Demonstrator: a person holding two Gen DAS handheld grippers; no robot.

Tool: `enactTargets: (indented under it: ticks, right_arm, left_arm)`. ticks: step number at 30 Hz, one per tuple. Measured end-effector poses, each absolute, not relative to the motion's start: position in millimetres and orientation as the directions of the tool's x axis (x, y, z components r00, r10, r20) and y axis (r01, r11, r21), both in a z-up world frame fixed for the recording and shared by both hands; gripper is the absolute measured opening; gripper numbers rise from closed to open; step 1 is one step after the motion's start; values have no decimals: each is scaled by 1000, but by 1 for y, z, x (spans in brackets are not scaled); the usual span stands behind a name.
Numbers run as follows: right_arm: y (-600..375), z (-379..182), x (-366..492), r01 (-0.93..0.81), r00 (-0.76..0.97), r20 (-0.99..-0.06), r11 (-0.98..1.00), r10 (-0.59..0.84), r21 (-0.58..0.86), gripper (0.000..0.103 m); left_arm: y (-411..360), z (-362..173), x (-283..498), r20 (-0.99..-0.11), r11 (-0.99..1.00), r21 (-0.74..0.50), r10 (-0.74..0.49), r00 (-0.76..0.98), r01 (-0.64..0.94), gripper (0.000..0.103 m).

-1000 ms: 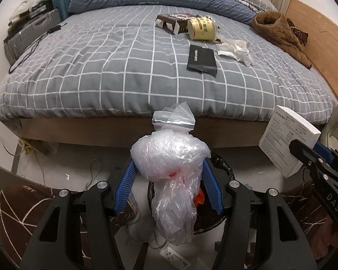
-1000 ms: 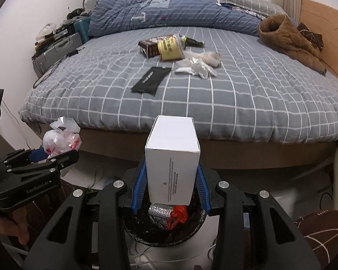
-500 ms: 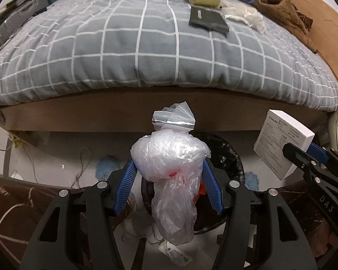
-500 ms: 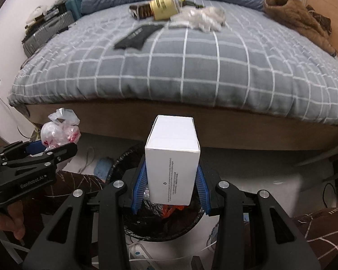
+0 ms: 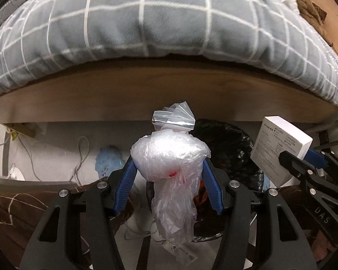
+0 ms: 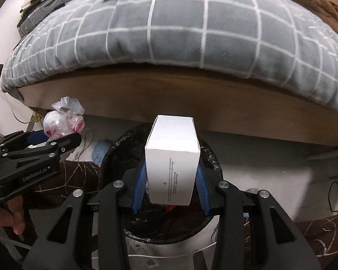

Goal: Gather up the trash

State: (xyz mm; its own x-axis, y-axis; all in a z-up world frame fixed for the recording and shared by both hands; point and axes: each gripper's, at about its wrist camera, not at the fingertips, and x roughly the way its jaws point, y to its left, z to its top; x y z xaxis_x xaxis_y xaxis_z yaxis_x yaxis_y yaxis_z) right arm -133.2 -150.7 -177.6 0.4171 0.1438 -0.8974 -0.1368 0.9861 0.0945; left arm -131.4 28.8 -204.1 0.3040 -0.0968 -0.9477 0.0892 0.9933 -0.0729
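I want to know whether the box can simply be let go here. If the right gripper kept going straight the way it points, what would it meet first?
Most likely the round black-lined trash bin: the right gripper, shut on the white cardboard box, points down into its opening. Depth is unclear; past the bin stands the wooden bed frame.

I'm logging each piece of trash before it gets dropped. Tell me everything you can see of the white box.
The white box is a small rectangular carton, apparently cardboard, closed and undented, with small dark print on its faces. The right claw grips it between blue pads on two opposite sides, holding it roughly upright above the black-lined trash bin beside the bed frame. Only the pads touch it. The left view shows it tilted, print facing the camera.
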Motion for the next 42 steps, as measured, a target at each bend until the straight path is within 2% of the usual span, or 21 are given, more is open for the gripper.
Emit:
enactTargets:
  ticks: [8, 10, 11, 15, 22, 27, 39, 42]
  right_arm:
    - [-132, -188, -124, -169, 384, -910, 981, 158, 98, 40]
    - [-130, -186, -124, -172, 393, -906, 980, 158, 97, 47]
    - [-130, -185, -124, -169, 398, -904, 981, 156, 95, 54]
    - [-138, -179, -125, -164, 419, -898, 984, 135, 72, 66]
    - [-185, -167, -130, -92, 459, -884, 994, 91, 55, 80]
    - [-211, -159, -136, -21, 497, -867, 999, 39, 33, 94]
    - [-245, -150, -145, 58, 507, -862, 998, -2, 32, 95]
    - [-241, -149, -144, 52, 508, -861, 998, -2, 29, 95]
  left_arm:
    - [37, -212, -130, -956, 995, -73, -88, 281, 63, 56]
    - [37, -212, -129, -957, 995, -73, -87, 276, 63, 56]
    - [36, -212, -129, -958, 995, -73, -88, 274, 64, 56]
    - [27, -212, -126, -958, 993, -84, -103, 267, 80, 56]
    - [-6, -209, -124, -957, 984, -92, -129, 260, 149, 56]
    - [-30, -208, -130, -955, 978, -89, -138, 263, 191, 56]
    - [-62, -211, -137, -956, 964, -70, -138, 259, 255, 58]
    - [-59, -214, -137, -955, 967, -52, -121, 271, 248, 68]
